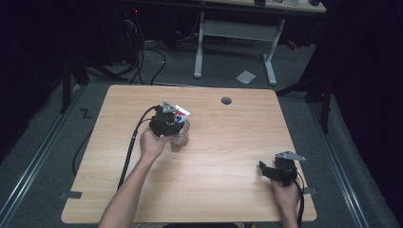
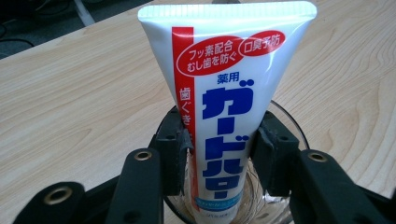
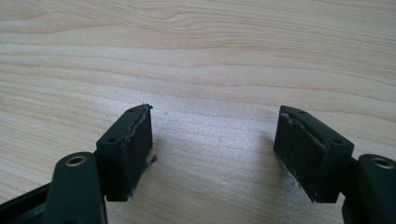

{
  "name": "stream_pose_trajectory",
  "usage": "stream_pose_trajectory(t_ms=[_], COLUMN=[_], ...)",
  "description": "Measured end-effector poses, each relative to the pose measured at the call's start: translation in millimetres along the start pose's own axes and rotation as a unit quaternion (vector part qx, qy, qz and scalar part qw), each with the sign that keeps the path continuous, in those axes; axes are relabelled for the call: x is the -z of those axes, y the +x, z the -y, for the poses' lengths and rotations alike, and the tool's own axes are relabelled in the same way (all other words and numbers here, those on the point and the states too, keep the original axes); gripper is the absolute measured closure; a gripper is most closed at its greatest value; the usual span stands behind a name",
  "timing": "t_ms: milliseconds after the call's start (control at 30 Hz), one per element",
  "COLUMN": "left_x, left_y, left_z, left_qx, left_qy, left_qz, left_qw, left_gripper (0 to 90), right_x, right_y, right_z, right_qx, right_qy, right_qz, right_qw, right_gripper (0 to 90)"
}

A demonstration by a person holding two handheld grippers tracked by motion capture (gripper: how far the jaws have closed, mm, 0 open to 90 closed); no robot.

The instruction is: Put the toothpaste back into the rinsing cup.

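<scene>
left tongs (image 2: pixel 219 154) pinch the soft, light toothpaste tube (image 2: pixel 224 93) mid-body over the fragile glass cup (image 2: pixel 289 121); right tongs (image 3: pixel 215 154) wide, idle at 4 o'clock on the bench (image 1: pixel 228 161).

White toothpaste tube (image 2: pixel 224 88): red ovals "フッ素配合 むし歯を防ぐ", "口臭予防", blue "薬用", "ガードハロー"

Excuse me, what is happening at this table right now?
A person works with two handheld grippers. The left gripper is closed on a toothpaste tube, which stands cap down in a clear glass cup on the wooden table. The right gripper is open over bare wood.
</scene>
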State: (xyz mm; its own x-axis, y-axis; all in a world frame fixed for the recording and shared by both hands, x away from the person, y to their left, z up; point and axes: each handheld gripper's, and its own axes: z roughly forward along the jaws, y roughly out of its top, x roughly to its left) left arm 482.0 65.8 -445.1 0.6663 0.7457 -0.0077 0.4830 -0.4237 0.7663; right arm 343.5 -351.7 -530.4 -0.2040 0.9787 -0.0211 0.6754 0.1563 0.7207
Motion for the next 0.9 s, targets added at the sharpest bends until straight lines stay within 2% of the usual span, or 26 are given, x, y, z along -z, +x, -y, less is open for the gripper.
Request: stream_pose_trajectory(t_ms=[200, 433, 900], left_x=[1.1, 3.1, 9.6], left_y=[0.8, -2.7, -3.2], left_z=[2.1, 3.5, 11.5], left_qx=[0.0, -0.012, -0.01], left_qy=[-0.003, -0.002, -0.007], left_qz=[-0.003, -0.013, -0.013], left_qw=[1.0, 0.9998, 0.9998], left_gripper=[58.7, 57.1, 55.3], right_x=[0.0, 0.0, 0.0], right_y=[0.0, 0.0, 0.0], right_z=[0.0, 0.0, 0.0], right_qx=[0.0, 0.0, 0.0], right_qy=[0.0, 0.0, 0.0], right_qz=[0.0, 0.0, 0.0], right_qw=[1.0, 1.0, 1.0], right_gripper=[27.8, 27.8, 27.8])
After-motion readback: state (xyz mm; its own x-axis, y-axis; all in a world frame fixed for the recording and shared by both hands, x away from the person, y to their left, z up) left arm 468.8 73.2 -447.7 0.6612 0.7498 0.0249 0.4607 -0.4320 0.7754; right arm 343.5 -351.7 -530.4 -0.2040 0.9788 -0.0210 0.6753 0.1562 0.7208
